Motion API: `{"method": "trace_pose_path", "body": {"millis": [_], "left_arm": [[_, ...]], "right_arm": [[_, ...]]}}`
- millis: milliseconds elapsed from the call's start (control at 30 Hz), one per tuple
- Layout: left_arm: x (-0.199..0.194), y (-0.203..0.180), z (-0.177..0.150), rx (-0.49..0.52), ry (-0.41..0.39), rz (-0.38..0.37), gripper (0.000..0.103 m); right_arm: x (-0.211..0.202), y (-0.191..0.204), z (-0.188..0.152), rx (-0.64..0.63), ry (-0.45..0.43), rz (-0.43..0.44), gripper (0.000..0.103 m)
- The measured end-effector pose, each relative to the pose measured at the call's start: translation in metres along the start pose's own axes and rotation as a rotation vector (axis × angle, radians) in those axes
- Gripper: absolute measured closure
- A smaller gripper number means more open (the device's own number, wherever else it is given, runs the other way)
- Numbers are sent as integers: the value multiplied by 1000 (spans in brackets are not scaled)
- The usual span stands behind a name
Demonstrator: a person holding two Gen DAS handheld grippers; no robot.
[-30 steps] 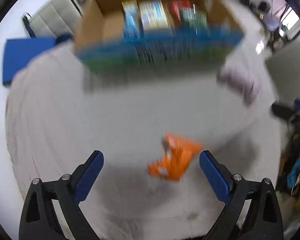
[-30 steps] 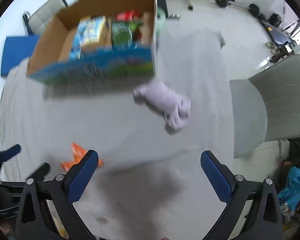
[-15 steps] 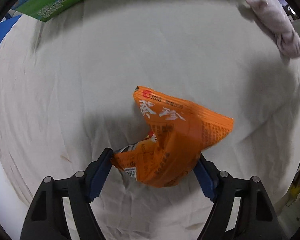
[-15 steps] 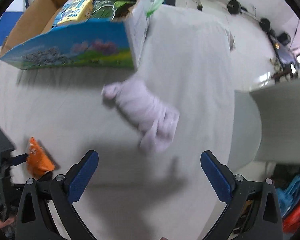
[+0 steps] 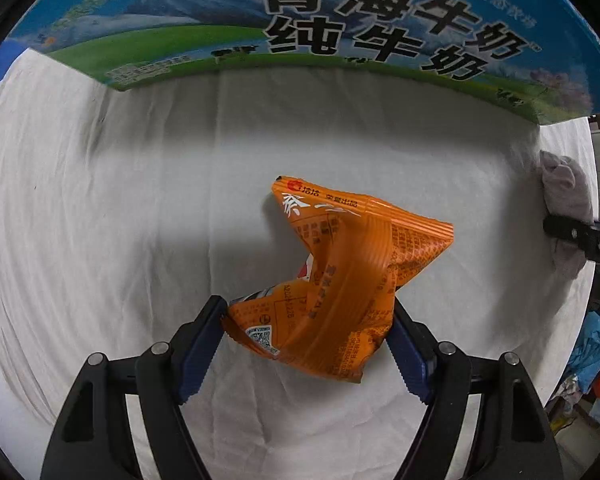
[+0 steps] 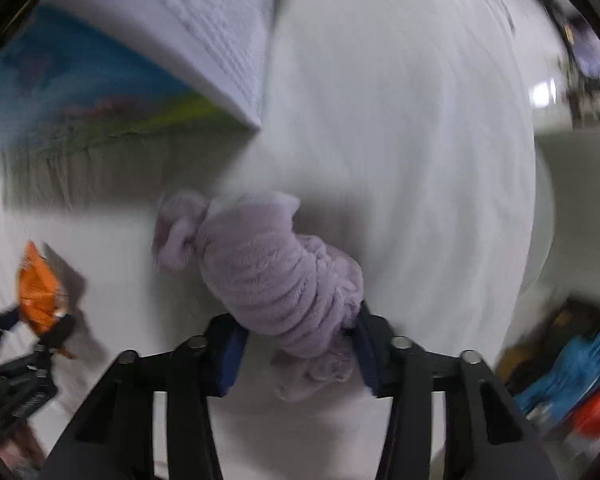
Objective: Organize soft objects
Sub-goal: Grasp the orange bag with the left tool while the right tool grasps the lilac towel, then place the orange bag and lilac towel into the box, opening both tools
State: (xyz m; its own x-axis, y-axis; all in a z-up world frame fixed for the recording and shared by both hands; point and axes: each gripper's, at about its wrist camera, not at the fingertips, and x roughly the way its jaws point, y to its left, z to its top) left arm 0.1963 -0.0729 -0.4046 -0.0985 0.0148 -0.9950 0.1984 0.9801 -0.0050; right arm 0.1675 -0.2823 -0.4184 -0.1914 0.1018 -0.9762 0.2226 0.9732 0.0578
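Pinching crumpled orange foil snack packet (image 5: pixel 336 300) in left gripper (image 5: pixel 306 336), fluffy lilac cloth (image 6: pixel 276 276) in right gripper (image 6: pixel 296 346), both before printed milk carton box (image 5: pixel 340 20), likely for boxing.

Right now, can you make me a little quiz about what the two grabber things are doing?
1. True or false: the left gripper has its jaws shut on the orange snack packet.
2. What does the right gripper hold? A) a milk carton B) the purple fuzzy cloth C) nothing
3. Fill in: the big printed box stands on the ____ tablecloth.

Key: 1 true; 2 B; 3 white.
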Motion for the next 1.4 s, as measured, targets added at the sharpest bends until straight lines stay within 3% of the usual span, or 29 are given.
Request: {"method": "trace_pose_path", "body": {"millis": [133,233,400,433,567,800,1033,1233,1400], "left_arm": [[5,11,-5,9,12,-12,26],[17,16,-15,11,17,-21,26],[22,20,-16,22,13,-28,26],[23,21,-15,24,12,-29,26],[23,23,-12,32,-2,-31,30],[-12,33,-34,23,-42,-66,32],[-79,43,-51,13,-144,-125,32],[-138,57,-56,-10,-213,-161,32],[-179,71,-36,-21,-268,-170,32]], "right_arm": [[3,-9,-14,191,67,219,58],[4,-7,-15,205,58,216,46],[14,1,-18,201,41,189,46],[13,2,-24,201,28,183,47],[9,18,-34,166,-7,131,67],[-4,42,-69,120,-22,144,71],[-60,67,-94,53,-94,206,72],[-134,88,-102,-23,-213,244,72],[-186,98,-77,-87,-265,248,72]]}}
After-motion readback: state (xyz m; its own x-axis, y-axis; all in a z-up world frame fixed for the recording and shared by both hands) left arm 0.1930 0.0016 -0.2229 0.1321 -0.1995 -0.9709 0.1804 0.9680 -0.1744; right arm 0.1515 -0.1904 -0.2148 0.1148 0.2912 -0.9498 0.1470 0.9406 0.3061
